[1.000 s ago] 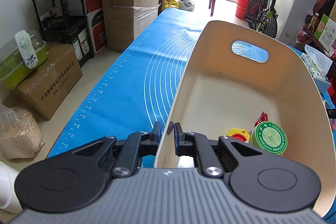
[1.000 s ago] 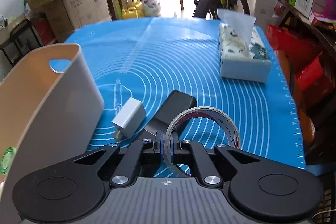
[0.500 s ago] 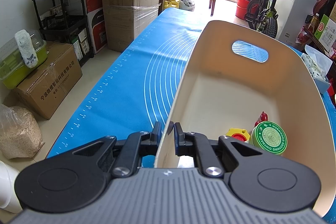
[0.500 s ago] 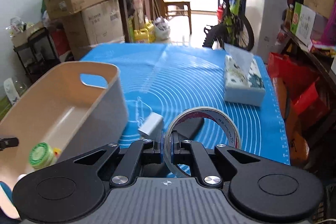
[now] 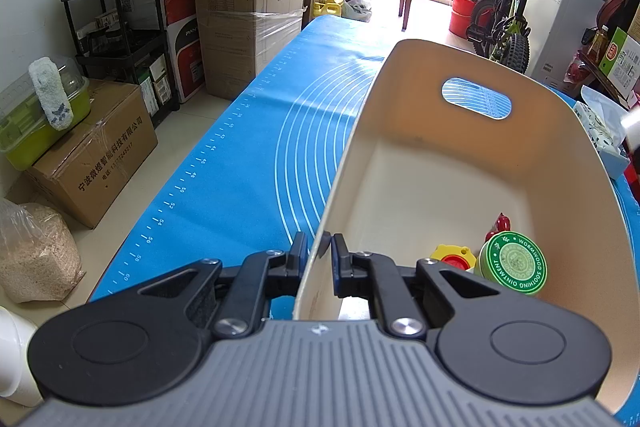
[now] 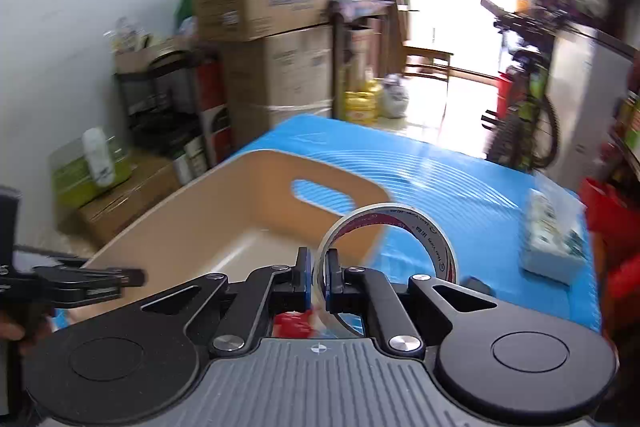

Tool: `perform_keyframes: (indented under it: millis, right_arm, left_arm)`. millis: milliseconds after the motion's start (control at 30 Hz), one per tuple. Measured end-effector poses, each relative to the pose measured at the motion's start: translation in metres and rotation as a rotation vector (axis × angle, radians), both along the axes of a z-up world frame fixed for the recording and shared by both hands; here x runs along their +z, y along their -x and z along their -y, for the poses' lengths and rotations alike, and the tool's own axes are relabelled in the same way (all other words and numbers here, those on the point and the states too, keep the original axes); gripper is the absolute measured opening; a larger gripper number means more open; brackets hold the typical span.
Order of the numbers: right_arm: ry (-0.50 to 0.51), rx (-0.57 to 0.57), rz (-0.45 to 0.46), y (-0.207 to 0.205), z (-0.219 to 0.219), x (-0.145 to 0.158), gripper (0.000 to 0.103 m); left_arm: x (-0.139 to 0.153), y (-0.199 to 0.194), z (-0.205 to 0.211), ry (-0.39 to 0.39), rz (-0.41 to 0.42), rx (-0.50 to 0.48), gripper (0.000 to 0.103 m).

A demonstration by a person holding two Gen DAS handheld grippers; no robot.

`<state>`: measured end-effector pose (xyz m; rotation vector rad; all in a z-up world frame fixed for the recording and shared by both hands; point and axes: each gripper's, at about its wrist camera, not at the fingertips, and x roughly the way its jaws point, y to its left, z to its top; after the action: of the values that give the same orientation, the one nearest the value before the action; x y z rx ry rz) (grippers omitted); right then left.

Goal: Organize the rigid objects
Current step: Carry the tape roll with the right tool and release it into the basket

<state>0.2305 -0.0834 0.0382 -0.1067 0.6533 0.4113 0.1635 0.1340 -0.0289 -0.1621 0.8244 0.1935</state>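
Note:
A cream bin (image 5: 448, 163) with a handle slot stands on the blue mat (image 5: 248, 163). My left gripper (image 5: 320, 253) is shut on the bin's near left wall. Inside the bin lie a green ointment tin (image 5: 513, 263), a yellow and red cap (image 5: 454, 259) and a small red piece (image 5: 498, 225). In the right wrist view my right gripper (image 6: 318, 273) is shut on a clear tape roll (image 6: 386, 251), held in the air over the bin (image 6: 240, 227). The left gripper (image 6: 136, 277) shows at the left edge there, its fingers hidden.
A tissue box (image 6: 552, 239) sits on the mat (image 6: 460, 195) at the right, with a dark object (image 6: 478, 285) near it. Stacked cardboard boxes (image 5: 248, 3), a black shelf (image 5: 120, 31) and a bicycle (image 5: 504, 19) surround the table. A green tub (image 5: 36, 123) rests on a floor box.
My right gripper has risen and swung left with the tape roll, from above the mat by the white charger to above the bin. The left gripper and bin have stayed still.

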Motion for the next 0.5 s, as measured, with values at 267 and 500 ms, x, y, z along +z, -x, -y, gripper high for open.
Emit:
perform_keyframes:
  millis: [267, 500]
  right_arm:
    - [0.017, 0.105, -0.070, -0.002, -0.050, -0.016, 0.017]
    - [0.060, 0.161, -0.146, -0.003, -0.074, -0.037, 0.018]
  left_arm:
    - [0.001, 0.000, -0.002, 0.002, 0.001, 0.000, 0.014]
    - [0.001, 0.000, -0.002, 0.000, 0.001, 0.000, 0.014]
